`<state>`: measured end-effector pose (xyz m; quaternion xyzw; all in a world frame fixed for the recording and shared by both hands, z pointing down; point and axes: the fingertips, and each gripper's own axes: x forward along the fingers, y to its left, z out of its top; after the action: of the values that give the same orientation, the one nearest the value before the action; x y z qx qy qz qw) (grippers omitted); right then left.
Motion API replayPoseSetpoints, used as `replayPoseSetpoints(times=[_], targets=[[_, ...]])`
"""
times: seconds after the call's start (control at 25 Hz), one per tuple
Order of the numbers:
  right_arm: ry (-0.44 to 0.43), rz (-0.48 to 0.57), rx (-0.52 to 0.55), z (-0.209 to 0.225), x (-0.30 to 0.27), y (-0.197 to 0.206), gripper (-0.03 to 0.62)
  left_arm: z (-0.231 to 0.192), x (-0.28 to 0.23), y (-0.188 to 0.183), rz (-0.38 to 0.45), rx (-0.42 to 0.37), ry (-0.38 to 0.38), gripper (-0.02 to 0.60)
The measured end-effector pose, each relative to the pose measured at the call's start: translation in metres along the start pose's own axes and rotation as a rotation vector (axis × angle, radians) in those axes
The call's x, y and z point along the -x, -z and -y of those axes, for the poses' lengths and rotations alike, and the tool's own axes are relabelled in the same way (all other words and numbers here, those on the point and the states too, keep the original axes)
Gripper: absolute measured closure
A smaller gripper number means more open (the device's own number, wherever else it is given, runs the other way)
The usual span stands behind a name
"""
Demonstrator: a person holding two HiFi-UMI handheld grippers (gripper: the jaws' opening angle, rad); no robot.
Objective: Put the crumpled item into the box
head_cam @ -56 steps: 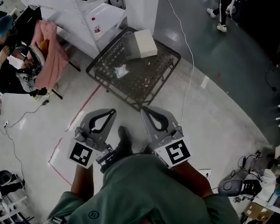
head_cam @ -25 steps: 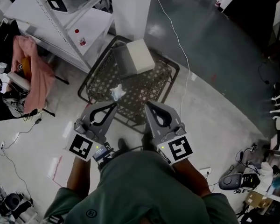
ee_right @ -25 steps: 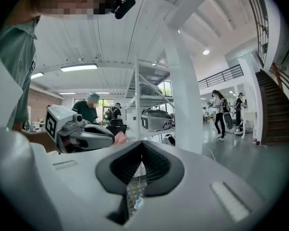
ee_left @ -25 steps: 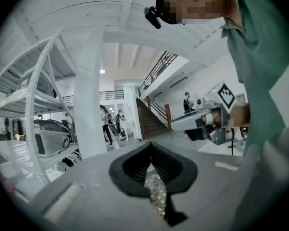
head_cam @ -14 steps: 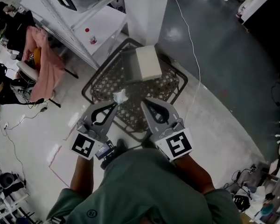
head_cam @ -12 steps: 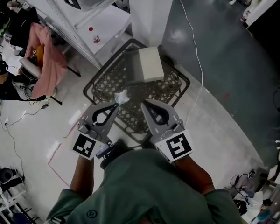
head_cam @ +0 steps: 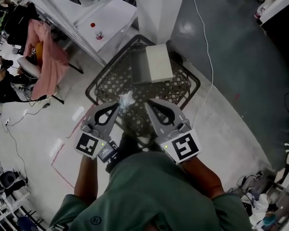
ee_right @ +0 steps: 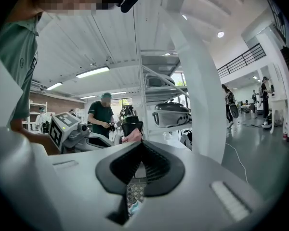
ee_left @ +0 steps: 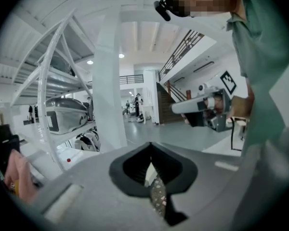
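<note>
White crumpled paper, the crumpled item (head_cam: 125, 99), lies on the dark lattice table (head_cam: 103, 83) near its front edge. It is well apart from the white box (head_cam: 159, 64), which sits toward the table's far side.

Compared with 2 seconds ago, the table has come much closer. Then it stood well ahead of us with floor between, and now both grippers reach over its near rim. The left gripper (head_cam: 114, 108) has its tip just beside the item, slightly below and left of it in the head view. The right gripper (head_cam: 149, 107) is a little farther off on the other side. Neither touches the item, as far as we can tell.

Both pairs of jaws are pressed together at the tips with nothing between them, as they were all through the approach. Each gripper's own view shows only lattice beyond the closed tips.

We judge that the walk-up is nearly done and the pick has not begun. 1 gripper, most likely the left, must spread its jaws before it can take the item to the box.
</note>
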<state>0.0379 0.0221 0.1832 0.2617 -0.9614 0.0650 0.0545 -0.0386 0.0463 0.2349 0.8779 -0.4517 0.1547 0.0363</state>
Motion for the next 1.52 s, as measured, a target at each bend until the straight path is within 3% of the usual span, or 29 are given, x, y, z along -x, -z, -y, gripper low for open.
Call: replayPoseSetpoints(times=[0.28, 0.72, 1.04, 1.52], targets=[[0.064, -0.073, -0.016, 0.013, -0.038, 0.019, 0.589, -0.044, -0.043, 0.05, -0.05, 0.027, 0.098, 0.578], [0.047, -0.146, -0.05, 0.022, -0.102, 0.052, 0.589, -0.096, -0.076, 0.124, -0.148, 0.084, 0.128, 0.578], [0.032, -0.227, -0.071, 0.027, -0.114, 0.085, 0.589, -0.101, -0.098, 0.178, -0.207, 0.168, 0.141, 0.578], [-0.002, -0.295, -0.088, 0.016, -0.119, 0.117, 0.589, -0.095, -0.108, 0.235, -0.29, 0.215, 0.163, 0.577]])
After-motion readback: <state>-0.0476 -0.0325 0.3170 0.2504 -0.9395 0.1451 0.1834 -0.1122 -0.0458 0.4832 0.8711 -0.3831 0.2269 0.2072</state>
